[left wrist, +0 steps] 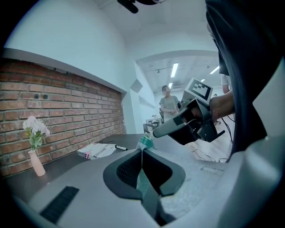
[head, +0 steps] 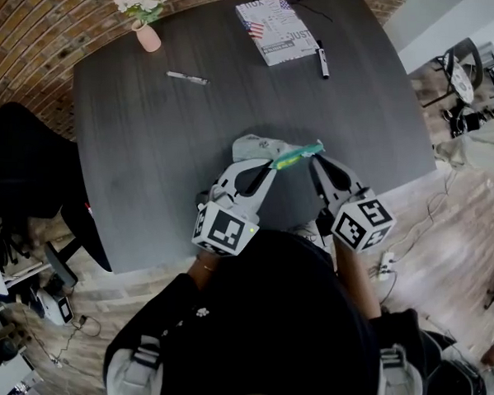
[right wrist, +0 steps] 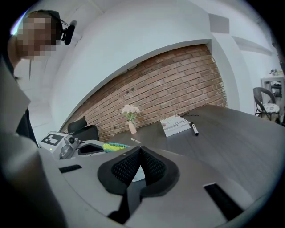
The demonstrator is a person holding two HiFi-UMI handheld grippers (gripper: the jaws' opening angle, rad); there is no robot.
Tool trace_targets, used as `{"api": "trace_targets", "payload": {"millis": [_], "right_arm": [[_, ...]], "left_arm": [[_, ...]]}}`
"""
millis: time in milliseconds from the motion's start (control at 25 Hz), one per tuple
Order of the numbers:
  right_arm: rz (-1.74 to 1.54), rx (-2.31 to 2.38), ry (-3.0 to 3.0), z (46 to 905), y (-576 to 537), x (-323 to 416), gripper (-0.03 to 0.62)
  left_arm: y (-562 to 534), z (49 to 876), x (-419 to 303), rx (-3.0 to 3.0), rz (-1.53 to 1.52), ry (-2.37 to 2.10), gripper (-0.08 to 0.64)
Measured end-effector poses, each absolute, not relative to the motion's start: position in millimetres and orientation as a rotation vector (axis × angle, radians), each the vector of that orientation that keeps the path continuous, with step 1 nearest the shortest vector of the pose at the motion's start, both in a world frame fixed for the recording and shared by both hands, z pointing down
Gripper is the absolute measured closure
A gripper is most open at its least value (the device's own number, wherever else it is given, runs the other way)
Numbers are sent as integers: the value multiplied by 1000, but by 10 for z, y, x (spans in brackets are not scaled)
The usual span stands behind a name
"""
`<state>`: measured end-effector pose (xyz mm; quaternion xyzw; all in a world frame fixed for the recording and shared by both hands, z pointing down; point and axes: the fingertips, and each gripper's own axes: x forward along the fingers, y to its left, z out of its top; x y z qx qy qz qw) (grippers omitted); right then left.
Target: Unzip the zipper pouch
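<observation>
While I hold the zipper pouch (head: 254, 147) lifted just above the table (head: 151, 130) near its front edge, my left gripper (head: 268, 166) is clamped shut on the fabric beside the green zipper (head: 297, 155), anchoring it. My right gripper (head: 317, 160) is pinched shut at the zipper's other end, probably on the pull, which is too small to make out. Holding the two ends apart keeps the zipper taut for sliding.

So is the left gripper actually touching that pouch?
Touching. The left gripper view shows it: the left gripper has its jaws shut on the pouch, with teal fabric pinched between them.
</observation>
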<state>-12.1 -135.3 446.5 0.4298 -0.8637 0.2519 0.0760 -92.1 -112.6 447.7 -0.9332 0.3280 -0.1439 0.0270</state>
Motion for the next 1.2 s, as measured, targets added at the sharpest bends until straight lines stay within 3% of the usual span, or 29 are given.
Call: {"api": "trace_targets", "payload": {"millis": [1200], "right_arm": [[713, 1355, -2516, 4557, -1590, -74, 592]], "left_arm": [[-1227, 4499, -1096, -2933, -381, 1065, 555]]}}
